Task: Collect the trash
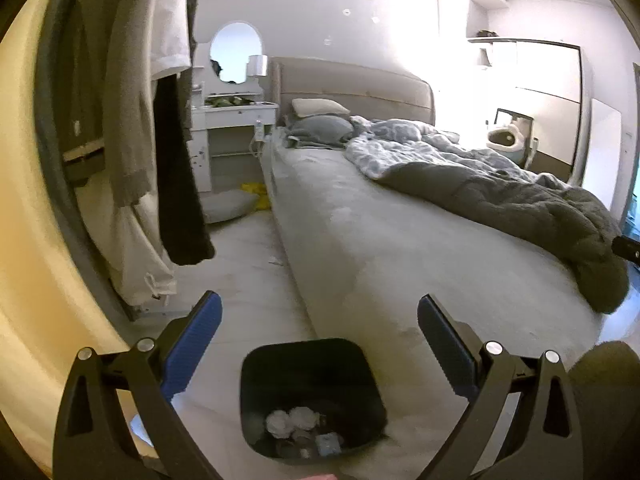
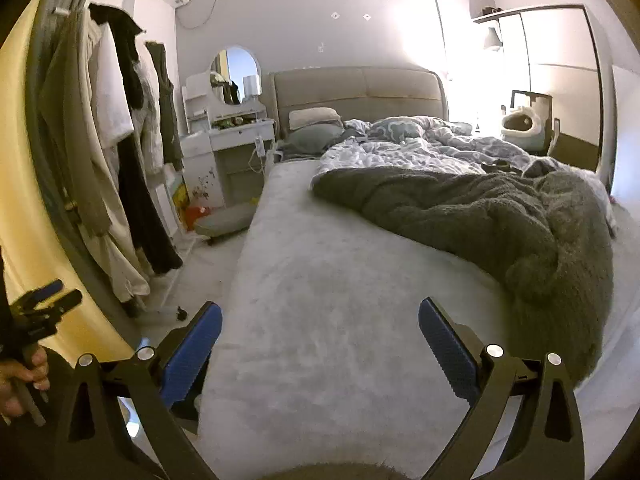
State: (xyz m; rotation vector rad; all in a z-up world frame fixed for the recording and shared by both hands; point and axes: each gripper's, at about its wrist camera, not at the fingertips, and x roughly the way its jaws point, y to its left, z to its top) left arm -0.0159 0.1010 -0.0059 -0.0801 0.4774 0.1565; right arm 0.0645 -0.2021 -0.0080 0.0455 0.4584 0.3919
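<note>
**Black bin with crumpled paper, beside the bed**

Between the spread, empty fingers of the left claw (image 1: 319,314) stands a black, square plastic bin (image 1: 312,396), against the bed's (image 1: 360,240) side on the floor. Inside it lie white crumpled tissues (image 1: 290,420) and a small bluish wrapper (image 1: 328,442), print unreadable. Over the bed's plush grey cover, the right claw (image 2: 320,316) gapes wide, holding nothing. Farther up the bed lies a fuzzy grey blanket (image 2: 500,216).

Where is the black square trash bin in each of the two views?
Left wrist view: the black square trash bin is at bottom centre, on the floor beside the bed, with crumpled paper inside.
Right wrist view: not clearly in it.
Shared landmark: the round wall mirror left of the headboard.
</note>
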